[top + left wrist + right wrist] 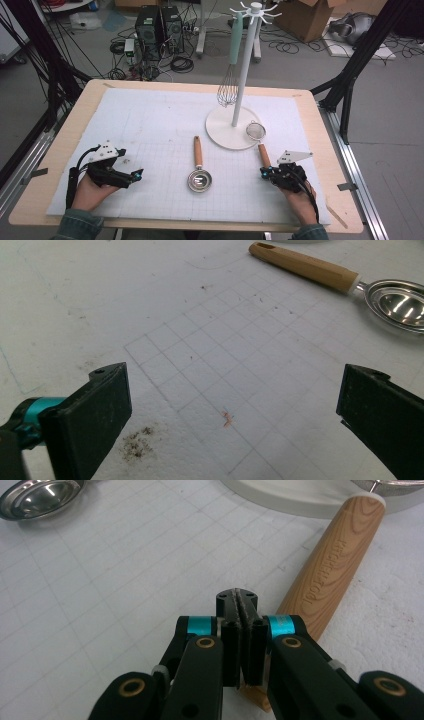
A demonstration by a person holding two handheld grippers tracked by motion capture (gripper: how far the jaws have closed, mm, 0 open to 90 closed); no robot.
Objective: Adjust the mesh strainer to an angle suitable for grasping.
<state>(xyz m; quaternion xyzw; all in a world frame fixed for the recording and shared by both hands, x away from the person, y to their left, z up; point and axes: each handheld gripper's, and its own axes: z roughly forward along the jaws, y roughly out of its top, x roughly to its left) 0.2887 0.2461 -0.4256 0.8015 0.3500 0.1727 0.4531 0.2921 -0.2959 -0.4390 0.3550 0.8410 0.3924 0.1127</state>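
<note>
The right tool (240,630) sits low over the bench (60,200), its jaws pressed together with nothing between them, and the strainer's wooden handle (330,570) lies just beside it, running away past the right jaw with its near end tucked under the tool's body. The mesh strainer (255,131) itself rests ahead of the tool, its bowl up on the round base of the white rack (240,70). This reads as the approach to a pickup, with the grasp not yet made: shut jaws can't take a handle. The next move calls for the jaws to spread, shift sideways across the handle and close on the wood. The left tool (230,405) waits with its jaws wide apart over bare mat, the steel scoop (400,300) lying ahead and to its right, untouched. A whisk (229,85) hangs on the rack.
</note>
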